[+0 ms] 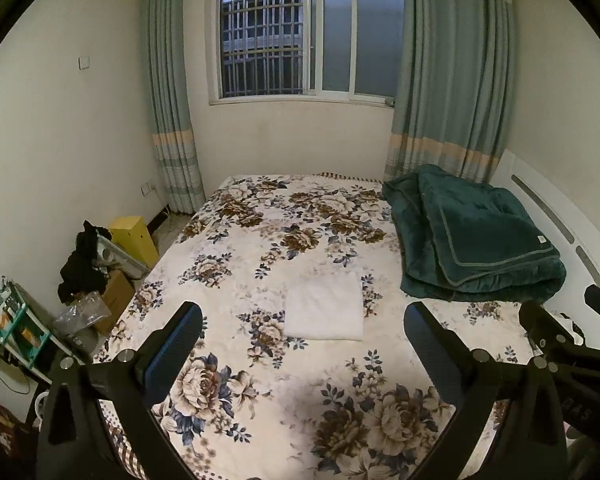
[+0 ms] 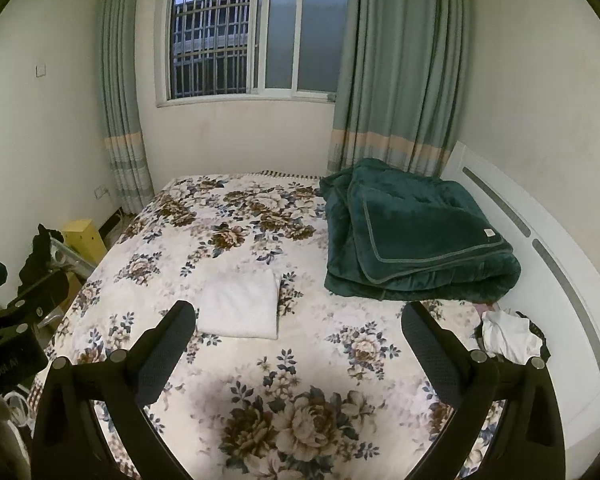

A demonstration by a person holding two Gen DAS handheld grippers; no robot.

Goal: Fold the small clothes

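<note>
A folded white garment (image 1: 324, 307) lies flat on the floral bedspread (image 1: 260, 400) near the middle of the bed; the right wrist view shows it as a folded white garment (image 2: 239, 310) left of centre. My left gripper (image 1: 303, 320) hovers above the bed, open and empty, nearer than the garment. My right gripper (image 2: 298, 320) is likewise open and empty, held above the bedspread (image 2: 300, 380). A small heap of unfolded white and dark clothes (image 2: 508, 336) lies at the bed's right edge by the headboard. The right gripper's body (image 1: 572, 344) shows at the right of the left wrist view.
A folded dark green blanket (image 1: 472, 240) fills the bed's far right corner, also seen as a dark green blanket (image 2: 412, 236). A white headboard (image 2: 560, 280) runs along the right. Boxes, a yellow box (image 1: 134, 238) and dark clothes (image 1: 82, 264) crowd the floor on the left.
</note>
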